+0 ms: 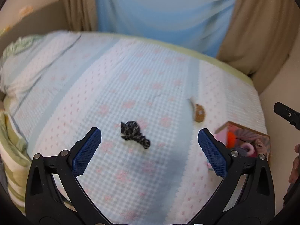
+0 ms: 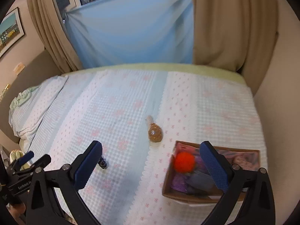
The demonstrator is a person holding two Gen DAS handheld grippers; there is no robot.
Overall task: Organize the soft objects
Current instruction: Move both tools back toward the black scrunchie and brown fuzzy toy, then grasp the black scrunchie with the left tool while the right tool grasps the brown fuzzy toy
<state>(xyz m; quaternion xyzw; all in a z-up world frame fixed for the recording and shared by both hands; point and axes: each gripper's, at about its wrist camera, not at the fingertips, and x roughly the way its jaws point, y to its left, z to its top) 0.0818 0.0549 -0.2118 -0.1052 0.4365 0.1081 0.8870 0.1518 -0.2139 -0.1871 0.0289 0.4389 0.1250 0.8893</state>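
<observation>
A black-and-white speckled scrunchie (image 1: 135, 134) lies on the bed, just ahead of my open, empty left gripper (image 1: 149, 142); in the right wrist view it (image 2: 102, 163) peeks out behind a finger. A brown plush piece (image 1: 199, 114) (image 2: 154, 133) lies farther right. A cardboard box (image 2: 189, 196) (image 1: 249, 131) holds an orange pom-pom (image 2: 183, 161) and pink and purple soft items. My right gripper (image 2: 151, 166) is open and empty, above the box's left side.
The bed has a blue-and-white checked cover (image 1: 131, 78) with pink flowers. A pillow (image 1: 22, 71) lies at the left. Beige curtains (image 2: 230, 24) and a blue sheet (image 2: 131, 30) hang behind the bed. A wall (image 2: 281, 112) borders the right side.
</observation>
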